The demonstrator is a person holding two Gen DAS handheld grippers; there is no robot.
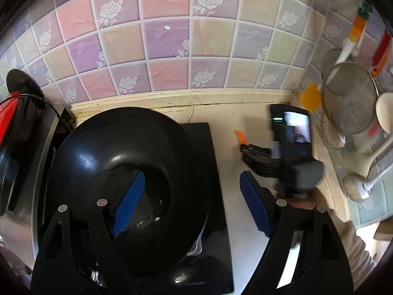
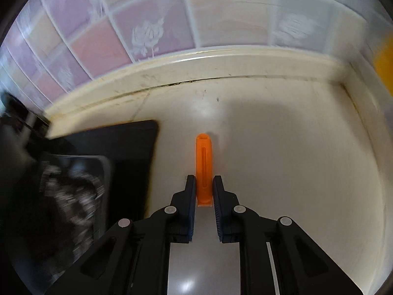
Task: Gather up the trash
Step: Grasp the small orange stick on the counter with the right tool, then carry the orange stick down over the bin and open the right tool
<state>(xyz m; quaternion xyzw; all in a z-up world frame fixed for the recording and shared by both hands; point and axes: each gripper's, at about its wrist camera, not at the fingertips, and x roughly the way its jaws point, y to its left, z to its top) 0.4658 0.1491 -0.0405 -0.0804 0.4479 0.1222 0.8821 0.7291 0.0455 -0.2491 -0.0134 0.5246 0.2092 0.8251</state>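
A small orange plastic piece (image 2: pixel 203 164) lies on the cream countertop (image 2: pixel 282 159), just right of the black cooktop. My right gripper (image 2: pixel 204 184) is shut on its near end, with both pads against its sides and the far end sticking out forward. In the left wrist view the same orange piece (image 1: pixel 238 134) pokes out past the right gripper (image 1: pixel 246 148), whose body carries a lit screen. My left gripper (image 1: pixel 192 204) is open and holds nothing. One blue pad (image 1: pixel 130 201) is over the wok and the other is over the counter.
A black wok (image 1: pixel 127 172) sits on the black cooktop (image 1: pixel 216 196). A red and black kettle (image 1: pixel 14 123) stands at the left. A mesh strainer (image 1: pixel 351 100) and pale ladles (image 1: pixel 383 113) hang on the right wall. A tiled wall (image 1: pixel 172 36) closes the back.
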